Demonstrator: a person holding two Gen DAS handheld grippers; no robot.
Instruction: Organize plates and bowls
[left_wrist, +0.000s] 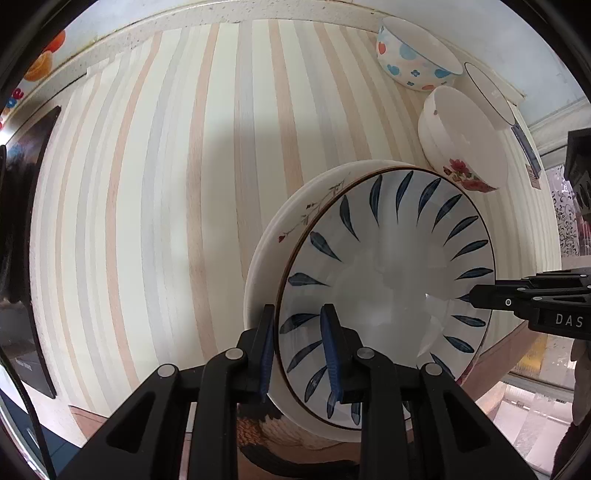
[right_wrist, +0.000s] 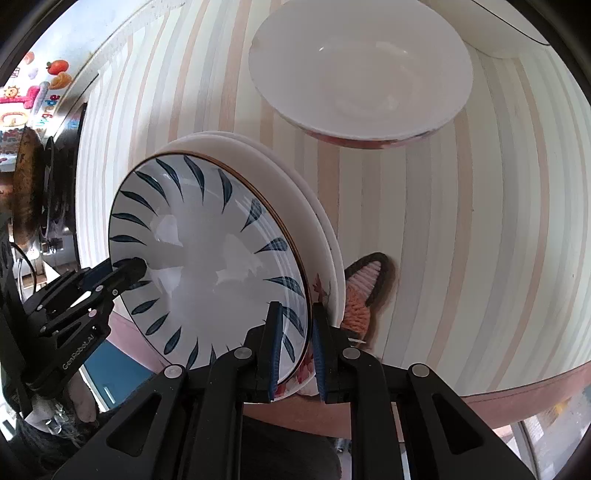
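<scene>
Blue-leaf plate (left_wrist: 388, 273) atop white plates (left_wrist: 266, 266)

The white floral-rimmed plate (left_wrist: 295, 221) shows only as a crescent beneath the blue-leaf-patterned bowl (left_wrist: 388, 277) stacked on it. An orange-and-brown knitted coaster (right_wrist: 364, 291) is mostly hidden behind the stack. The dark-rimmed white bowl (right_wrist: 517, 26) is cut off by the picture's top edge.

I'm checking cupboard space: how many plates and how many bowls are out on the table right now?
Plates: 2 told apart, blue-leaf plate on flowered plate; more beneath unclear
Bowls: 3, spotted bowl, red-flower bowl, dark-rimmed bowl
Total: 5
</scene>
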